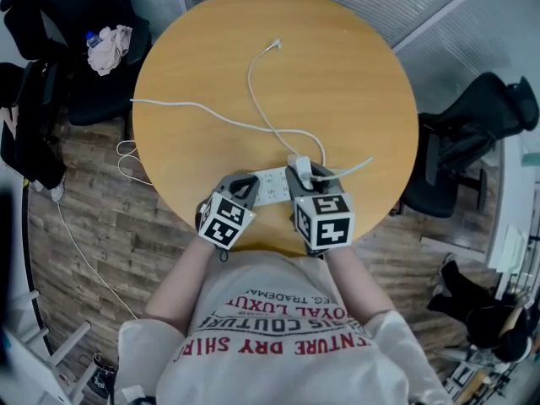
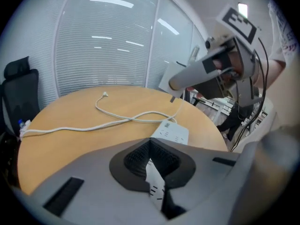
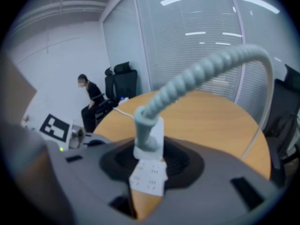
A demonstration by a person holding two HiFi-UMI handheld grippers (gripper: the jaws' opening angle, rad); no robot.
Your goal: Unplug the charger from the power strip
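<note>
A person is standing at the near edge of a round wooden table (image 1: 354, 83), holding a gripper in each hand. A white power strip (image 1: 272, 186) is lying flat just inside that near edge, running crosswise between the two grippers.

The left gripper (image 1: 249, 188) is pinning one end of the power strip. In the left gripper view its dark ribbed pads (image 2: 136, 157) are closing on the white end of the strip from both sides. The rest of the strip is stretching away across the wood toward the table's middle.

The right gripper (image 1: 299, 175) is holding the white charger (image 1: 300, 162). In the right gripper view the charger's body is sitting upright between the two black pads (image 3: 180, 161), pinched on both sides. Its thick ribbed cable (image 3: 206, 69) is arching up and over to the right. The charger is hanging above the power strip and apart from it, and the strip's socket face is showing below it through the gap between the jaws. The left gripper view shows the right gripper raised in the air over the table's near edge.

Thin white cords (image 1: 253, 83) are trailing and crossing over the table's middle, and one is running off the left edge. Black office chairs (image 1: 472, 133) are standing around the table.
</note>
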